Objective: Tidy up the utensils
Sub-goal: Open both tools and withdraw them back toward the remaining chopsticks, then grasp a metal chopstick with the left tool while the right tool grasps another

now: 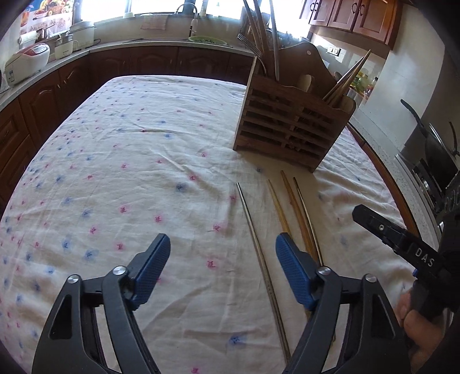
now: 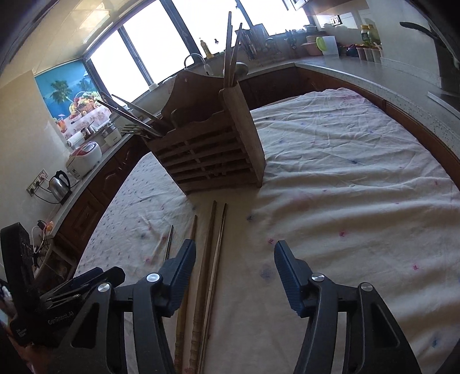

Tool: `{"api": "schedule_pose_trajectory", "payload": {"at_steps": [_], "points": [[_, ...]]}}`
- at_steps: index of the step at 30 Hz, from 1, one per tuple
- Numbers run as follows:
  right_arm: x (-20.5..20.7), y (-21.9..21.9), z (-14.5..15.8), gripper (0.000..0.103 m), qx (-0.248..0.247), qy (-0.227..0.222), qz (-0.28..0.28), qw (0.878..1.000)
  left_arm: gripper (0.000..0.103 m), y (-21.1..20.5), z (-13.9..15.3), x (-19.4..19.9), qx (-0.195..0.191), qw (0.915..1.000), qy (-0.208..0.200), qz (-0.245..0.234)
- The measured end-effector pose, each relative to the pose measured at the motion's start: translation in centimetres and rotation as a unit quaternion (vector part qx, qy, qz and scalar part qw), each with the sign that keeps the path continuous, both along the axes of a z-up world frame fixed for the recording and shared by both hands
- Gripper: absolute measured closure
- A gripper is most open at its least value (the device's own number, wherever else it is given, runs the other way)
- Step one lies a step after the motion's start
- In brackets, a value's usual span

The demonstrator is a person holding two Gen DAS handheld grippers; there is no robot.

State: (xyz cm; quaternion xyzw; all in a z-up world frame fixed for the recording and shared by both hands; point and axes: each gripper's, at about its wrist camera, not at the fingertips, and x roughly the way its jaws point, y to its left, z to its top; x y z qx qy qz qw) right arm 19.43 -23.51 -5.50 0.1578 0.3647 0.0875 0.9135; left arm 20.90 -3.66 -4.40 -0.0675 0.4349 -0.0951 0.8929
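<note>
A slatted wooden utensil holder (image 1: 287, 126) (image 2: 212, 149) stands on the flowered tablecloth (image 1: 129, 172), with forks, long metal handles and chopsticks in it. In front of it lie a metal chopstick (image 1: 258, 238) (image 2: 169, 241) and three wooden chopsticks (image 1: 290, 195) (image 2: 208, 250), roughly side by side. My left gripper (image 1: 222, 244) is open just above the cloth; the metal chopstick runs between its fingers, nearer the right one, untouched. My right gripper (image 2: 235, 250) is open too, with two wooden chopsticks lying between its fingers near the left pad. A third wooden one passes under that left finger (image 2: 184, 264).
Dark wooden cabinets and a light counter ring the table. A rice cooker (image 1: 27, 61), a kettle (image 2: 59, 184), a sink tap (image 1: 191, 14) and bottles (image 2: 369, 33) stand on the counter. A stove with a pan (image 1: 431, 143) is at the right. A hand (image 1: 417, 325) holds the right gripper.
</note>
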Motion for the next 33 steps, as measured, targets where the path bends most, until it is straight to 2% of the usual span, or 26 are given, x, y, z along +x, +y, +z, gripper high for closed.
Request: {"api": "schedule_pose_trajectory", "payload": {"at_steps": [4,5,10,14,16,17,19,21,27,33], "points": [[2.8,1.1,-0.6,0.056,-0.008,0.018,0.021,1.0,0.04,-0.5,-0.8,1.7,-0.005,0.9998,0.017,-0.005],[3.5,1.4,-0.8,0.057,-0.01,0.022,0.028,0.999,0.044,-0.6,-0.9,2.1,-0.009,0.9998,0.019,-0.007],[6.2,2.8,-1.8,0.071,-0.039,0.04,0.049,0.997,0.051,-1.0,-1.5,3.8,-0.01,0.9995,0.029,-0.008],[7.8,3.7,-2.9,0.078,-0.065,0.063,0.068,0.994,0.067,-1.6,-1.9,5.0,-0.012,0.9992,0.036,-0.015],[7.8,4.0,-3.2,0.084,-0.081,0.062,0.074,0.992,0.078,-2.2,-2.3,5.4,-0.006,0.9988,0.042,-0.027],[7.6,4.0,-3.3,0.086,-0.091,0.065,0.076,0.991,0.088,-2.5,-2.7,5.6,-0.003,0.9982,0.049,-0.034],[7.1,3.6,-3.2,0.095,-0.09,0.067,0.076,0.991,0.089,-3.0,-2.8,5.4,0.012,0.9984,0.039,-0.04],[6.4,2.9,-3.2,0.097,-0.087,0.068,0.075,0.991,0.096,-3.3,-2.8,4.9,0.017,0.9979,0.036,-0.051],[2.9,0.9,-3.2,0.097,-0.09,0.071,0.064,0.991,0.096,-3.0,-2.6,2.6,-0.003,0.9941,0.049,-0.097],[1.2,-1.0,-3.2,0.094,-0.063,0.076,0.044,0.994,0.096,-2.8,-2.3,2.7,0.002,0.9946,0.062,-0.083]]}}
